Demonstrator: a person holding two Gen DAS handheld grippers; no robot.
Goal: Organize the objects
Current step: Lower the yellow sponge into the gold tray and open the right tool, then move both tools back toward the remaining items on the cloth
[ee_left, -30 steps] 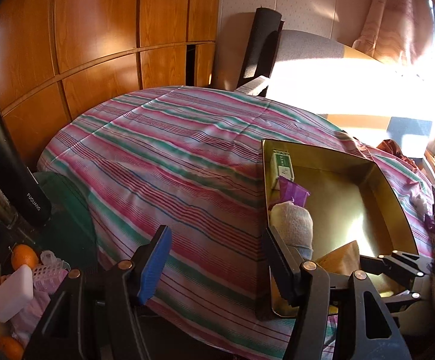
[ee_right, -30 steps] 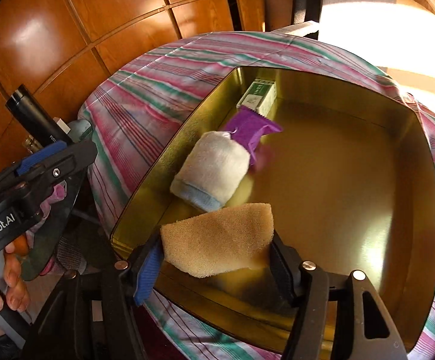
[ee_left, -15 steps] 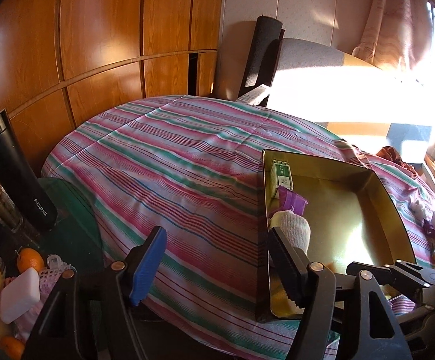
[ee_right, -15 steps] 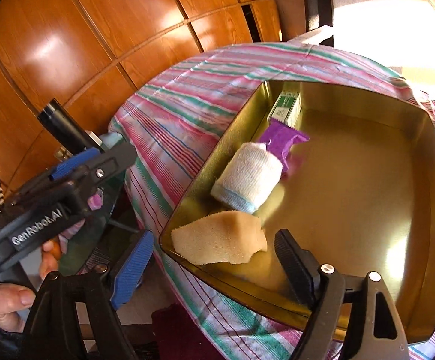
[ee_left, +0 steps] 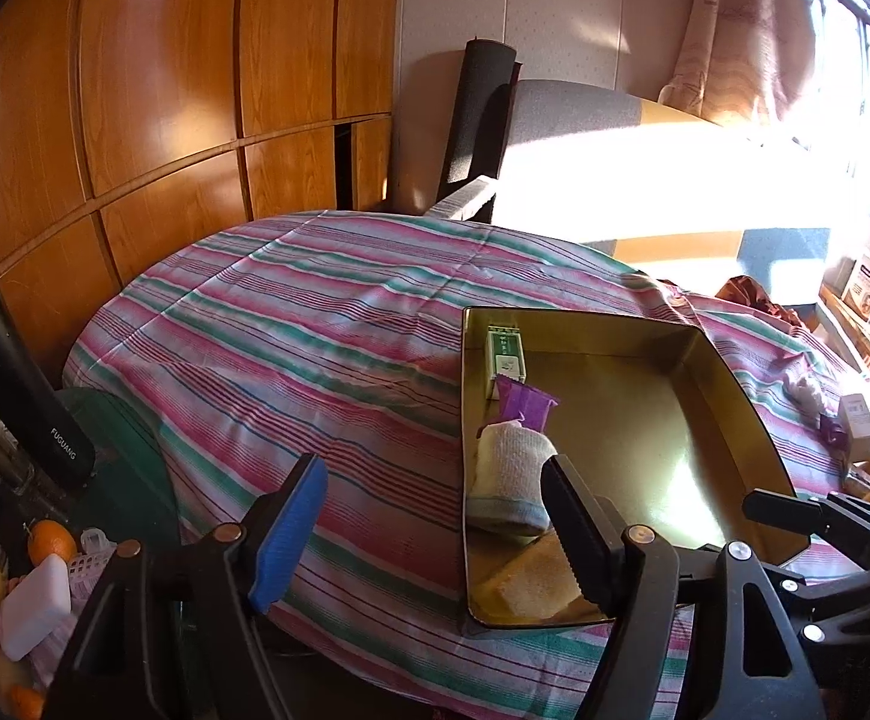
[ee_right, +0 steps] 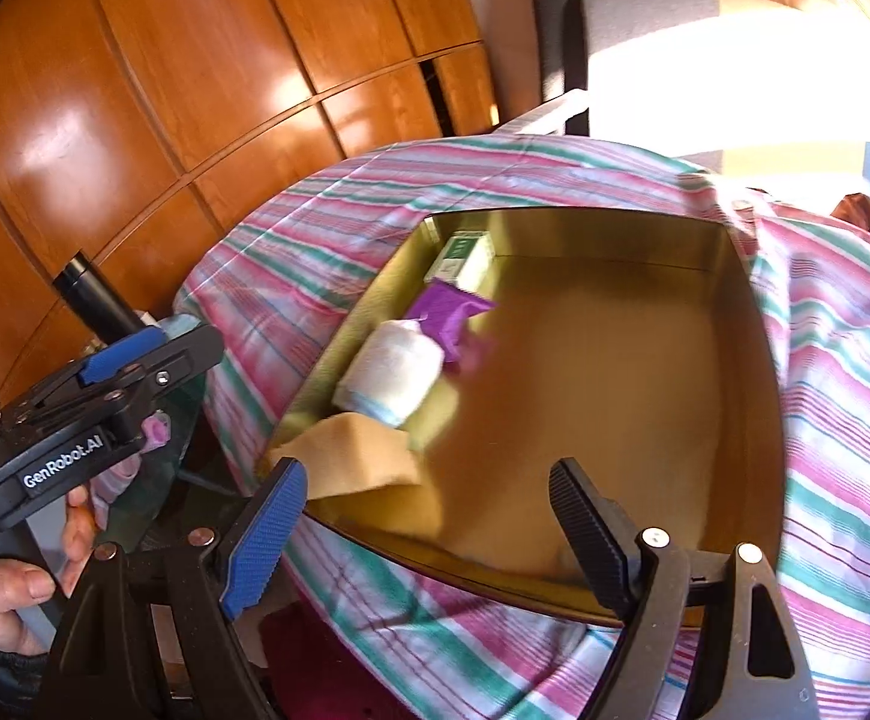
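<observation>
The right hand-held gripper point(ee_right: 429, 516) stands wide open with nothing between its blue and black pads; its jaws have just been opening, and the tan rectangular foam sponge point(ee_right: 357, 456) lies free of them in the near left corner of the shallow gold metal tray point(ee_right: 759, 324). The left hand-held gripper point(ee_left: 435, 516) is likewise open and empty, its jaws having just been opening, and it hangs over the near edge of the pink, green and white striped cloth point(ee_left: 291, 360) that covers the desk, left of the tray. Along the tray's left wall, from near to far, lie the sponge, a rolled white towel with a pale blue edge point(ee_right: 390, 372), a purple foil sachet point(ee_right: 450, 318) and a small green and white carton point(ee_right: 465, 258); the towel touches the sponge and the sachet. In the right wrist view, a person's hand point(ee_right: 9, 588) grips the handle of the left hand-held gripper at the left edge. To the left of the desk, a tall black flask point(ee_left: 15, 384) stands beside an orange fruit point(ee_left: 51, 543) and a white soap-like bar point(ee_left: 36, 606). At the far right of the cloth, a small white box point(ee_left: 858, 426) sits well apart from the tray.
</observation>
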